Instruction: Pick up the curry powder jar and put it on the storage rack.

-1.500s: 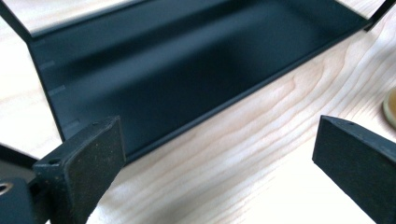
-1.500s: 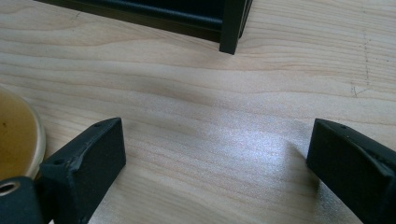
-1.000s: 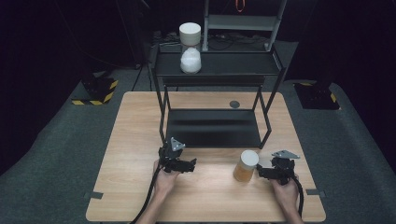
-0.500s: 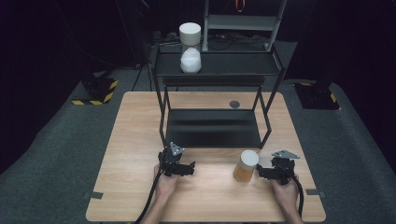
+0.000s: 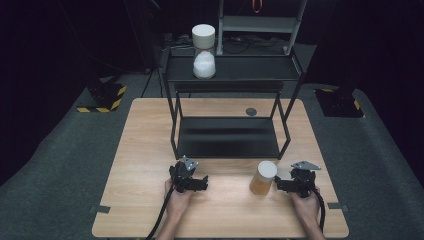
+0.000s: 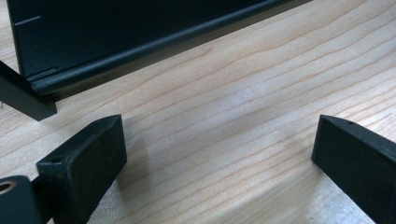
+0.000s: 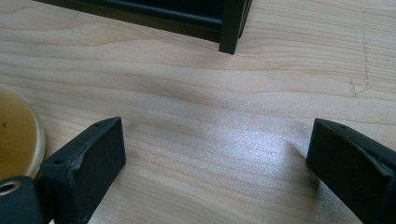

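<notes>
- Black jaws on the right gripper [image 5: 281,184] stand wide apart with only bare wood between them, as the right gripper view shows; nothing is grasped
- Its jaws have just drawn in a touch, yet no object sits between them
- Just beside that gripper, toward the table's middle, stands the amber jar [image 5: 263,177] with its pale lid, upright on the wooden table [image 5: 140,150]; in the right gripper view the jar's golden side shows at the left edge [image 7: 16,135], next to the left jaw but outside the gap
- Over on the other side, the left gripper [image 5: 199,181] is released too: the left gripper view has both jaws spread over plain tabletop, holding nothing
- Both grippers rest low at the near edge, each in a hand, cables trailing back toward the person
- Beyond them stands the black shelf rack [image 5: 227,137], its lower shelf bare and near the jar
- On the top shelf sits a white-filled jar [image 5: 204,66], with a white cylinder [image 5: 203,36] behind it
- My judgement: the work looks barely begun. The amber jar is not yet gripped or lifted; closing on it and carrying it, probably to the rack, seems to be all still ahead
</notes>
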A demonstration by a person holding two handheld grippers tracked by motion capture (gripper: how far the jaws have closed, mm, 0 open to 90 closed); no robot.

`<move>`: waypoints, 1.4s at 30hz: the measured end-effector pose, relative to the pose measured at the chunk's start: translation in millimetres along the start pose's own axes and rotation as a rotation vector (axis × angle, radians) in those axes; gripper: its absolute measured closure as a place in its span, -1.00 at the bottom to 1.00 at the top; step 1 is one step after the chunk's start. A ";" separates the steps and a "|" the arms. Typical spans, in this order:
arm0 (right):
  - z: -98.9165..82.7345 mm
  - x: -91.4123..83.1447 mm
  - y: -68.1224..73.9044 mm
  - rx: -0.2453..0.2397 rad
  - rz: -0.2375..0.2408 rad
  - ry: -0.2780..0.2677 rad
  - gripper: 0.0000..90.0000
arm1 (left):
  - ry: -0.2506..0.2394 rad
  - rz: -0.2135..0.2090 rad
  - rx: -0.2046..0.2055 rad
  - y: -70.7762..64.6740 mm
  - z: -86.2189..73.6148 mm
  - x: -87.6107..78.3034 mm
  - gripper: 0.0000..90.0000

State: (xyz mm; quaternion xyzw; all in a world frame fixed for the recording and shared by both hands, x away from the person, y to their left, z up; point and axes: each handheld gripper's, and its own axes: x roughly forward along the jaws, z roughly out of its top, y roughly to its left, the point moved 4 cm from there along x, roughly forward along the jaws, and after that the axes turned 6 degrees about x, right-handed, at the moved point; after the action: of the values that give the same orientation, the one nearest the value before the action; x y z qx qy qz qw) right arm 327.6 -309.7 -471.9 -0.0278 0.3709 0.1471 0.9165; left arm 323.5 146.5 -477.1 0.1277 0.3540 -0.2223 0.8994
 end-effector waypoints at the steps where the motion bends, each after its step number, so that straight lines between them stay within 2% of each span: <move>1: -0.1 -0.6 -0.8 -0.001 0.003 0.000 -0.87 | 0.000 0.001 0.000 -0.1 0.0 0.0 -0.93; 7: -3.5 -9.1 -9.6 0.024 0.048 0.009 -0.86 | -0.001 0.001 -0.002 -0.3 -0.1 0.1 -0.93; 13: -14.5 -20.8 -14.8 -0.007 0.105 0.018 -0.94 | -0.002 0.000 -0.003 -0.3 -0.2 0.1 -0.93; 18: -21.5 -28.0 -14.9 -0.009 0.153 0.018 -0.95 | -0.002 0.000 -0.003 -0.3 -0.2 0.1 -0.93; 27: -23.5 -30.9 3.7 -0.093 0.265 0.006 -0.94 | -0.002 0.000 -0.002 -0.2 -0.2 0.1 -0.93; 33: -19.3 -28.0 12.0 -0.121 0.310 -0.004 -0.92 | -0.002 0.001 -0.003 -0.4 -0.2 0.1 -0.93; 42: -10.9 -23.7 23.5 -0.136 0.343 -0.038 -0.84 | -0.002 0.001 -0.003 -0.5 -0.2 0.1 -0.93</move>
State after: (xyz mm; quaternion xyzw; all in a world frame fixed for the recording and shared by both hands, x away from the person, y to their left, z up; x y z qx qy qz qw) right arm 297.3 -294.9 -462.1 -0.0233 0.3421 0.3263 0.8809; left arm 323.2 146.1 -477.4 0.1262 0.3534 -0.2213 0.9001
